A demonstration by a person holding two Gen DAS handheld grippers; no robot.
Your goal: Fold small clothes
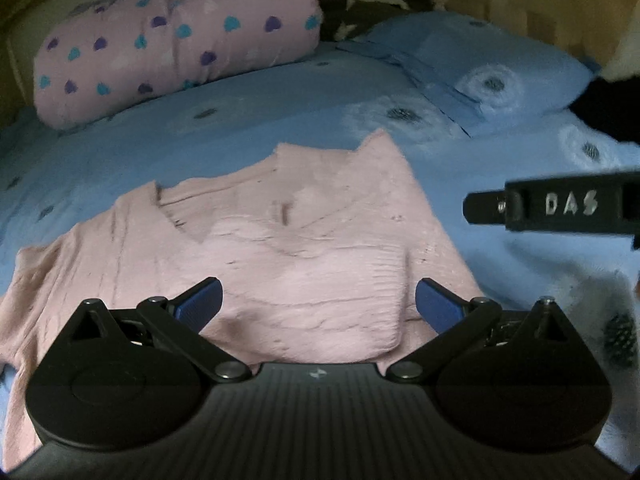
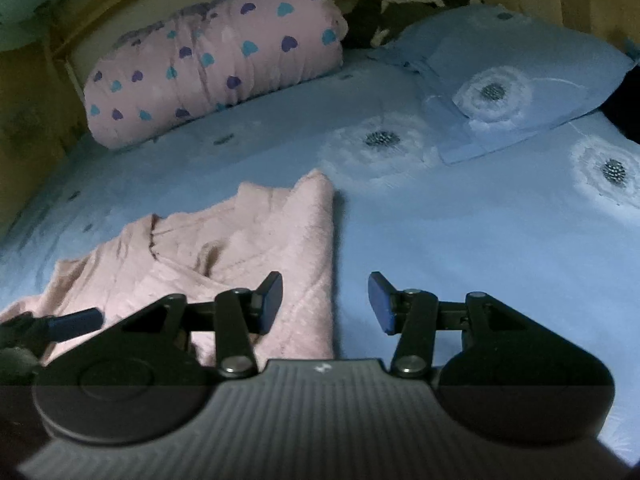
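Note:
A small pink knitted garment [image 1: 288,248] lies partly folded on the blue bedsheet [image 1: 260,120]. It also shows in the right wrist view [image 2: 256,248], left of centre. My left gripper [image 1: 319,304] is open and empty, with its blue pads just above the garment's near part. My right gripper [image 2: 325,304] is open and empty, straddling the garment's right edge, left finger over the cloth and right finger over the bare sheet. The right gripper also shows in the left wrist view [image 1: 480,208], right of the garment. One finger of the left gripper shows in the right wrist view [image 2: 76,322].
A pink rolled blanket with hearts [image 1: 176,44] lies at the back left. A blue pillow with flowers [image 1: 480,64] lies at the back right. Dark fabric [image 1: 380,4] sits between them. A dark object [image 1: 612,108] is at the far right.

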